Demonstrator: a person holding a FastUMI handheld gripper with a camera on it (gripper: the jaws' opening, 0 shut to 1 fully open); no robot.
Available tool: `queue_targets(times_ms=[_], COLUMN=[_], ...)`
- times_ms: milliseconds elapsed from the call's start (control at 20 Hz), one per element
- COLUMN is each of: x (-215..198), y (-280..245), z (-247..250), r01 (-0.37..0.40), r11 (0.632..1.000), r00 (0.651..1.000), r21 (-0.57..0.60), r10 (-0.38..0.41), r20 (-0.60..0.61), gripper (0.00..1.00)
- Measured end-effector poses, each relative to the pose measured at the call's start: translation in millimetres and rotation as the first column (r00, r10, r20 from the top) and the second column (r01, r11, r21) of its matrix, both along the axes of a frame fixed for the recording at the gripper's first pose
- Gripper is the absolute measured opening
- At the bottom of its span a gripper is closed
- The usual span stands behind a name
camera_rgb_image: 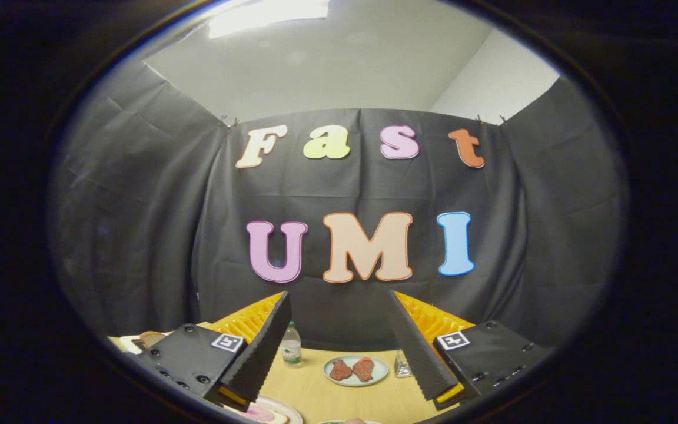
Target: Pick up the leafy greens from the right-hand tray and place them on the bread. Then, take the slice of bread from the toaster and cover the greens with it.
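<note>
Below the left finger, at the near table edge, a plate (285, 407) carries what looks like a bread slice (268, 416) with pink filling; mostly cut off, identity uncertain. Gripper (342, 347) raised above the table (309, 386), fingers spread wide, nothing between them. Past the fingers: pale green plate (355, 380) with two reddish-brown meat pieces (352, 369). Small clear bottle (291, 347) stands near the left finger; clear glass (403, 364) near the right finger. Brown item (152, 338) at far left, too small to identify. Leafy greens and toaster: cannot locate.
</note>
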State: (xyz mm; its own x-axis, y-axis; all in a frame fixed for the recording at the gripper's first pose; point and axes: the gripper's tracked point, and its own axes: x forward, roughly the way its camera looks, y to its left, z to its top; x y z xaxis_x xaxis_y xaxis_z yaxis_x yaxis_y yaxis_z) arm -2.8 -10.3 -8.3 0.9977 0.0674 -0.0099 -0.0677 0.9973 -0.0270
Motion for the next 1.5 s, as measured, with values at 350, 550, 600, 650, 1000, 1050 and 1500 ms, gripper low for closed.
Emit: queue_targets(times_ms=[350, 550, 600, 650, 1000, 1050, 1500], x=[6, 8, 7, 6, 0, -2, -9], y=[-9, -18, -19, -19, -19, -18, -20], z=[-14, -36, -42, -49, -91, -99, -167], r01=[-0.094, -0.161, -0.181, -0.204, -0.368, -0.392, -0.564], r11=[0.993, 0.979, 0.974, 0.968, 0.91, 0.9, 0.8], r00=[0.995, 0.983, 0.978, 0.972, 0.907, 0.895, 0.767], r21=[-0.068, -0.125, -0.137, -0.147, -0.192, -0.194, -0.203], r10=[0.092, 0.148, 0.164, 0.182, 0.306, 0.323, 0.418], r20=[-0.032, -0.105, -0.126, -0.149, -0.288, -0.309, -0.487], gripper=[1.0, 1.0, 1.0, 1.0, 1.0, 1.0, 1.0])
